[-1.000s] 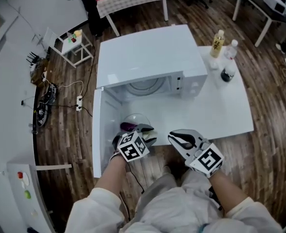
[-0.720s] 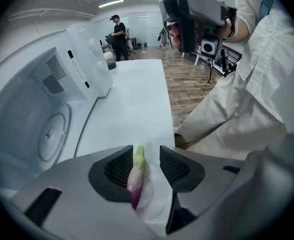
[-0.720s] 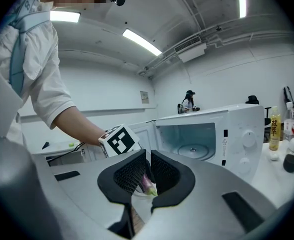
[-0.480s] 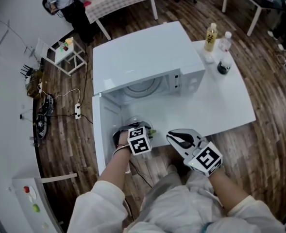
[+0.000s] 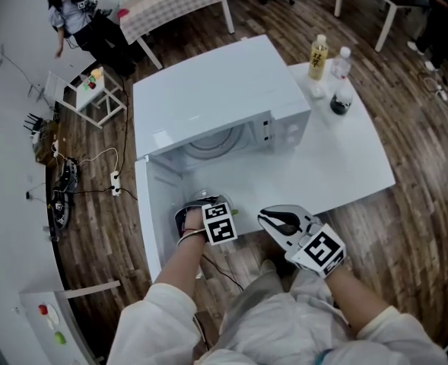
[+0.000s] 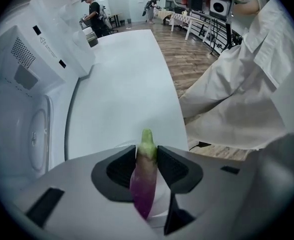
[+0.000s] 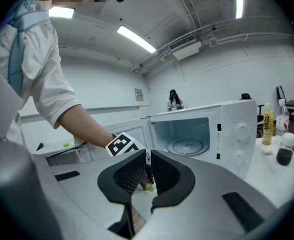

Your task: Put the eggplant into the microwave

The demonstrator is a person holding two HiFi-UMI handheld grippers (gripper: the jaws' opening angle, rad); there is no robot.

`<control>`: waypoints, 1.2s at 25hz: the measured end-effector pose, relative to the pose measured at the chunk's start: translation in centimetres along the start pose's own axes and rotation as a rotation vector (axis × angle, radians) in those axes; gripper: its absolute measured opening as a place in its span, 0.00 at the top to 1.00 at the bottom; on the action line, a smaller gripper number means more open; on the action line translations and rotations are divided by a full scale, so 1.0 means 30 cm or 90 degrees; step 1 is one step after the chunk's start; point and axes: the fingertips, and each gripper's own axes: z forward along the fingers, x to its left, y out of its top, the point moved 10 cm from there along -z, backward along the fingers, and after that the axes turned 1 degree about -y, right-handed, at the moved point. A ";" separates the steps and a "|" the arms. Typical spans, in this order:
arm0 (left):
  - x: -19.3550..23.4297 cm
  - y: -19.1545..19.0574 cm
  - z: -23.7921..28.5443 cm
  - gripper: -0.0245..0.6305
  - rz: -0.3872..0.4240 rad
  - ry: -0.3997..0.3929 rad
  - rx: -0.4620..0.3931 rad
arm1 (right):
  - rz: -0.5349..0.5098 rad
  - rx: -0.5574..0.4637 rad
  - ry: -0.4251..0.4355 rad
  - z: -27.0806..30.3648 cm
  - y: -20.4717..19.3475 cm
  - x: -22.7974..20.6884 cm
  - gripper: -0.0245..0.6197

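The left gripper [image 6: 147, 156] has its fingers [image 6: 121, 170] pressed on either side of a small eggplant [image 6: 144, 186], and they have just been closing in on it. In the left gripper view the pads meet the eggplant just below its green cap, with the purple body running back toward the camera. This gripper points straight down over the front edge of the white desk [image 5: 338, 169], just in front of the open microwave [image 5: 208, 101]. Its marker cube faces up in the head view. The microwave door [image 5: 149, 219] is swung out at the left, just beside the gripper. The round glass turntable [image 7: 186, 146] lies bare inside the cavity. The right gripper [image 7: 147, 159] has its fingers [image 7: 131, 174] drawn almost together with only a thin slit between them, and they hold nothing. It is held roughly level beside the left gripper, off the desk's front edge, and points toward the microwave opening. At the far right corner of the desk, well apart from both grippers, stand a yellow-labelled bottle [image 5: 317, 56], a clear bottle [image 5: 341, 63] and a small dark jar [image 5: 338, 103]. The floor around the desk is dark wood.
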 end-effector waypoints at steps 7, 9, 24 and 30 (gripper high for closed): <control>0.022 -0.002 -0.030 0.76 -0.034 0.022 -0.034 | 0.006 0.009 0.008 0.010 -0.010 -0.007 0.90; 0.036 -0.001 -0.050 0.77 -0.060 0.028 -0.055 | 0.008 0.010 0.011 0.011 -0.015 -0.007 0.90; 0.147 -0.020 -0.310 0.77 -0.388 0.104 -0.373 | 0.025 0.046 0.032 0.068 -0.050 -0.026 0.90; 0.136 -0.013 -0.377 0.77 -0.416 0.126 -0.410 | 0.063 0.092 0.054 0.161 -0.082 -0.026 0.70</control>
